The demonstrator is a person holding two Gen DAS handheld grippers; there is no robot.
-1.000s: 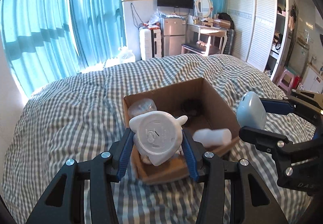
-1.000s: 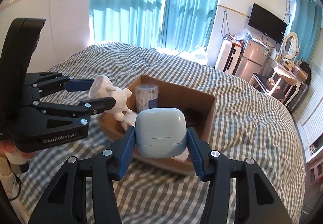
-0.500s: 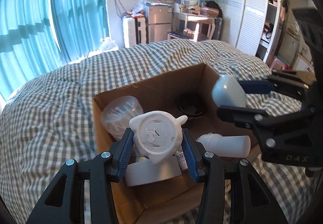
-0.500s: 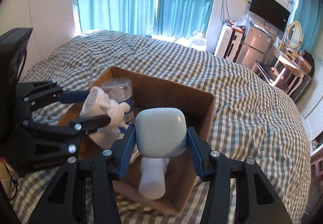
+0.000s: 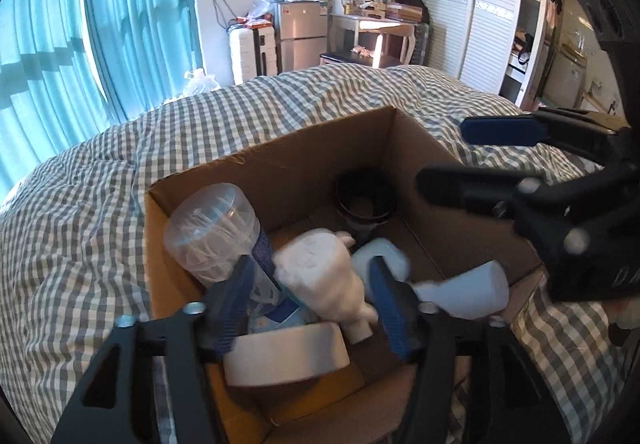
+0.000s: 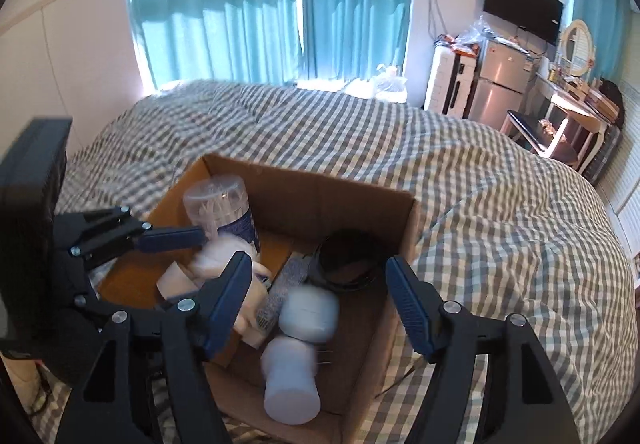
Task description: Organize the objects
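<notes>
Since both hand-held grippers, left and right, have just been opening above the box on the bed, we see the figurine and blue case dropping free inside it, jaws apart.

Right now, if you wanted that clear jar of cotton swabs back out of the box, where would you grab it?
Probably the clear jar by its top end, from above: it leans upright in the cardboard box's corner, its lid end standing clear of the clutter.
</notes>
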